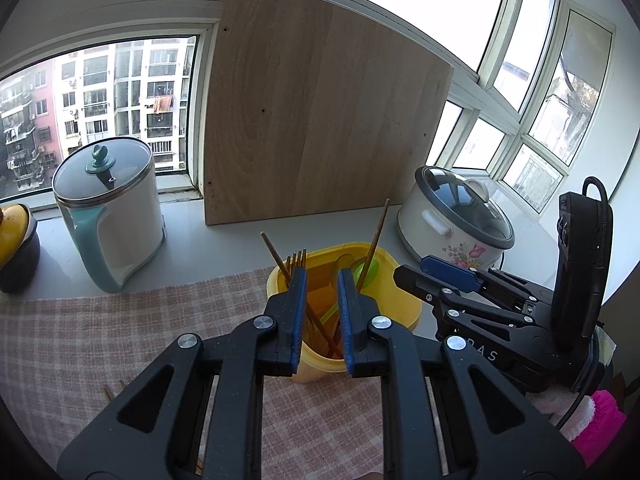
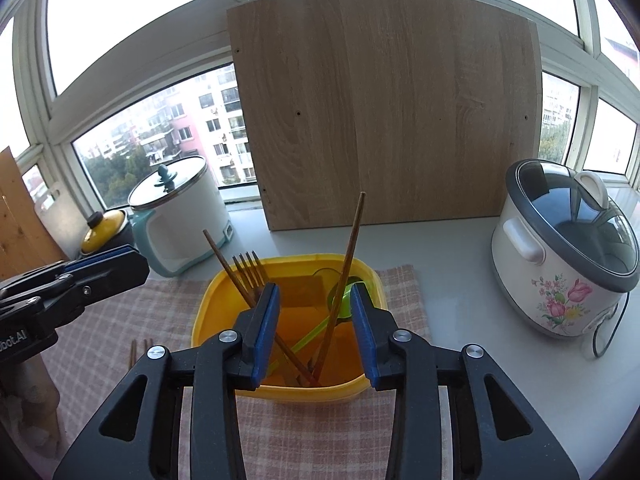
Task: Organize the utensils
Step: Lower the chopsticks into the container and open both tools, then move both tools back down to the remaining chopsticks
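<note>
A yellow plastic container stands on a checked cloth and holds two wooden chopsticks, a wooden fork and a green spoon; it also shows in the left wrist view. My right gripper is open and empty, just above the container's near side. My left gripper is open and empty, above the container from the left. Each gripper shows in the other's view: the right gripper and the left gripper. More wooden utensil tips lie on the cloth left of the container.
A white and teal kettle stands at the back left, beside a yellow-lidded dark pot. A floral rice cooker stands at the right. A wooden board leans against the window. A checked cloth covers the counter.
</note>
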`<state>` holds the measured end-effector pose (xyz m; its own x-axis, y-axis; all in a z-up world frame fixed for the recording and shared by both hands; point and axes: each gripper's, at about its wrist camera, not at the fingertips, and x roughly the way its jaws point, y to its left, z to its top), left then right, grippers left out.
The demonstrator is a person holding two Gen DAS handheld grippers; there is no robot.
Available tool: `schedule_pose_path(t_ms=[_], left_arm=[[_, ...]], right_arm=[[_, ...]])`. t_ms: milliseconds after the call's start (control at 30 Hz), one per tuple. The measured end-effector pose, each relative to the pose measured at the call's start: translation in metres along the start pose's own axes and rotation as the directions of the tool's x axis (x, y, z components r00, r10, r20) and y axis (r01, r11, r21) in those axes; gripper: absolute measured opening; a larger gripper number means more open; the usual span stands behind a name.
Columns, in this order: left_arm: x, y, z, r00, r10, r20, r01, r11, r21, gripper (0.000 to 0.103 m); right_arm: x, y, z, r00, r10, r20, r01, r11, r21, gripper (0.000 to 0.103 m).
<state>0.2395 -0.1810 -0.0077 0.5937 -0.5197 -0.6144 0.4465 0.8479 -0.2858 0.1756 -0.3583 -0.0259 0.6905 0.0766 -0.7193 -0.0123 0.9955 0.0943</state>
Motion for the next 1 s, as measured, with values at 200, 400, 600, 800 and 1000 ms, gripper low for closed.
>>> schedule_pose_path(t_ms=[200, 400, 600, 800, 1000], left_arm=[[-0.019, -0.002, -0.01, 1.0, 0.015, 0.009, -0.015, 1.0, 0.005, 0.013], [-0.043, -0.002, -0.021, 0.999, 0.041, 0.032, -0.041, 0.999, 0.021, 0.032], [-0.069, 0.005, -0.031, 0.992, 0.099, 0.078, -0.102, 0.994, 0.026, 0.053], [-0.086, 0.018, -0.043, 0.984, 0.153, 0.092, -0.157, 0.987, 0.032, 0.062], [-0.1, 0.034, -0.057, 0.975, 0.199, 0.098, -0.202, 0.979, 0.025, 0.071]], right_arm=[[-0.018, 0.004, -0.007, 0.999, -0.013, 0.038, 0.013, 1.0, 0.009, 0.063], [-0.035, 0.009, -0.014, 0.997, -0.028, 0.078, 0.027, 1.0, 0.012, 0.076], [-0.049, 0.017, -0.021, 0.991, -0.059, 0.124, 0.06, 0.998, 0.0, 0.082], [-0.056, 0.027, -0.027, 0.987, -0.06, 0.147, 0.066, 0.997, -0.036, 0.084], [-0.054, 0.038, -0.035, 0.994, 0.001, 0.11, 0.005, 0.998, -0.057, 0.085]])
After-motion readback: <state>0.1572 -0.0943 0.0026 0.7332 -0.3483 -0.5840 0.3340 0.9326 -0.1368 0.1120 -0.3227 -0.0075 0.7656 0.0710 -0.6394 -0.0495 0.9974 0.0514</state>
